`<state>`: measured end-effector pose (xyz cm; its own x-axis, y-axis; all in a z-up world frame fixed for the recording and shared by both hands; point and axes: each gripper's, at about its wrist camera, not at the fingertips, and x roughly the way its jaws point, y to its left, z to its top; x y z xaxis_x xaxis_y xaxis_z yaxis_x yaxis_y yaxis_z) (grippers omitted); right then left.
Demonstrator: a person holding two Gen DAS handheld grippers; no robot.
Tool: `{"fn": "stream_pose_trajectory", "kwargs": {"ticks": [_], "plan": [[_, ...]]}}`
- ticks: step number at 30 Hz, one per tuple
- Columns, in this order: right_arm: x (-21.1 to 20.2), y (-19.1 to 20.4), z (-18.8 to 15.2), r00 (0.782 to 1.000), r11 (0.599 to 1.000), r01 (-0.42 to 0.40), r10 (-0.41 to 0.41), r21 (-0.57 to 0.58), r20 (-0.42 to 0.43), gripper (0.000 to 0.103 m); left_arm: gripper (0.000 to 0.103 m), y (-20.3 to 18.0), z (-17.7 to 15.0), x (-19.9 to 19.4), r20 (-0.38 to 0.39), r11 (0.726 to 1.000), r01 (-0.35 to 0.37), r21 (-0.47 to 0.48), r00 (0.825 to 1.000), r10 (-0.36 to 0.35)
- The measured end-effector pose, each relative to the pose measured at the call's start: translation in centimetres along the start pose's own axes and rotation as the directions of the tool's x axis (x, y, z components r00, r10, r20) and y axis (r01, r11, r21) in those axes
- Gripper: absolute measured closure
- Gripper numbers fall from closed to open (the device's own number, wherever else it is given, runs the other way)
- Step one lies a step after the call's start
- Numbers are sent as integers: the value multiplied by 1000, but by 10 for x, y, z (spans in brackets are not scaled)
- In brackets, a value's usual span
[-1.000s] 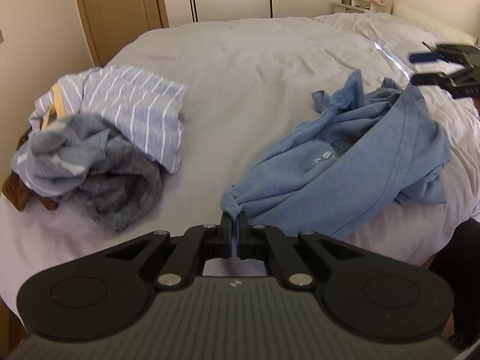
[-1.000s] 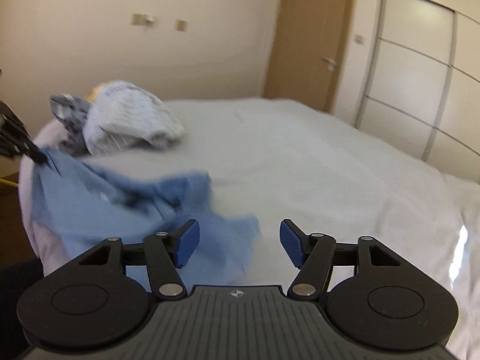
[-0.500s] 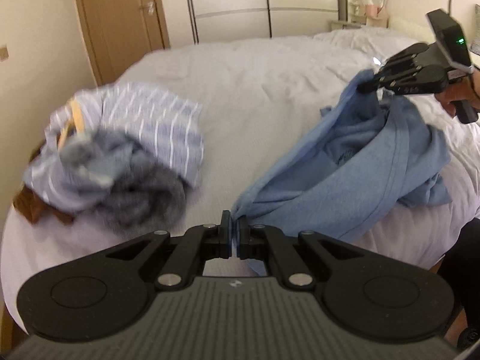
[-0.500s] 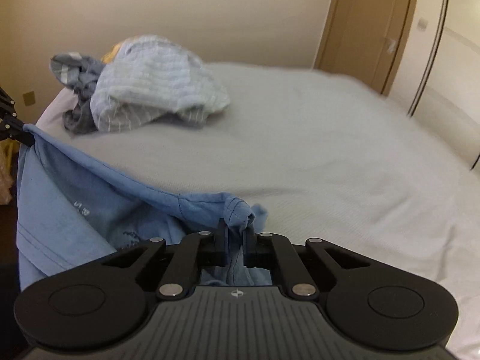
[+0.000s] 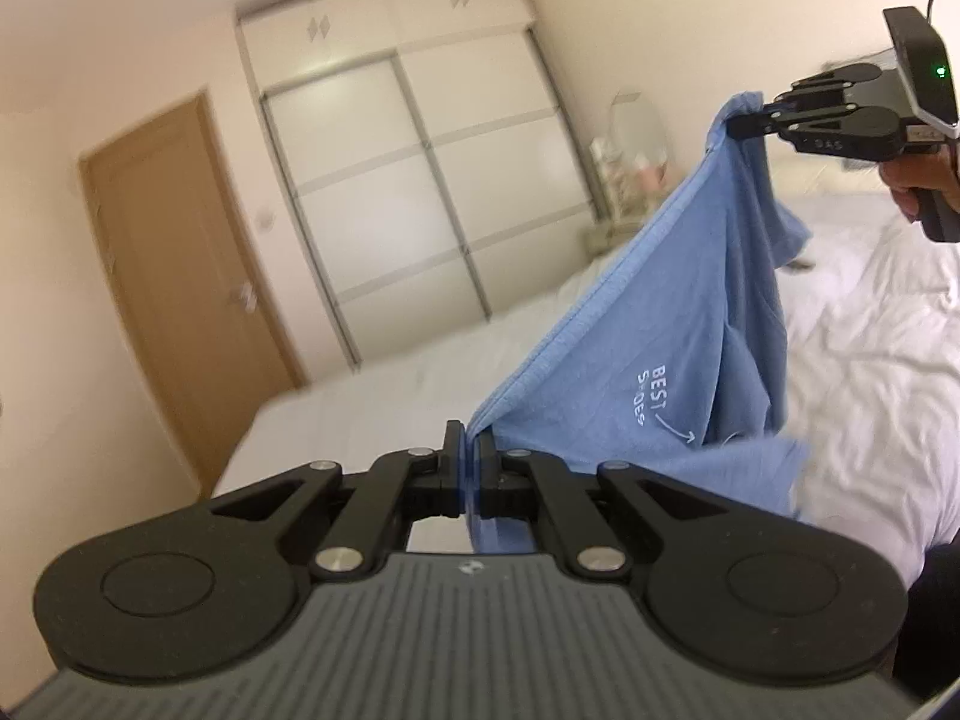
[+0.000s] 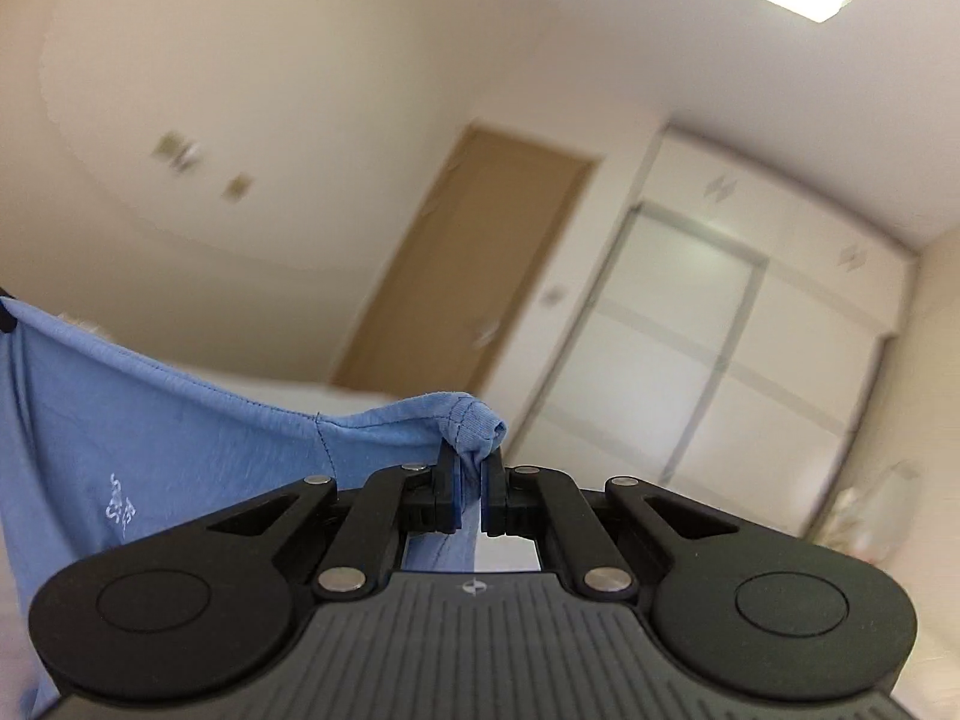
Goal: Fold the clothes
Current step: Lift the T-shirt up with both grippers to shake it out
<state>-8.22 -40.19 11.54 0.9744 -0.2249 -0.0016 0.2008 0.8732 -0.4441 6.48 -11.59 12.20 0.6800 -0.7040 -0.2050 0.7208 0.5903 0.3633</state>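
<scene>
Both grippers are clamped on the same blue T-shirt. Left gripper has its two fingers pressed together on a bunched bit of the shirt's hemmed edge, the cloth rising ahead of it and to its right. Right gripper pinches another gathered bit of that edge, a small roll of fabric poking up just above its fingertips; in the left wrist view it sits high and far to the right, held by a hand. Between the two tools the hem runs taut, and the shirt's body hangs below it with white lettering showing. Beneath the hanging cloth lies the white bed. Beyond stand a white sliding wardrobe and a wooden door.
</scene>
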Motion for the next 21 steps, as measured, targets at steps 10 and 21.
{"fn": "stream_pose_trajectory", "kwargs": {"ticks": [10,21], "plan": [[-66,-61,32,969,974,224,-226,25,104,102,102,-33,41,-3,104,994,98,52,989,-103],[-110,-93,84,890,928,369,-369,55,269,102,103,-29,106,-44,286,995,26,92,957,-52]]}}
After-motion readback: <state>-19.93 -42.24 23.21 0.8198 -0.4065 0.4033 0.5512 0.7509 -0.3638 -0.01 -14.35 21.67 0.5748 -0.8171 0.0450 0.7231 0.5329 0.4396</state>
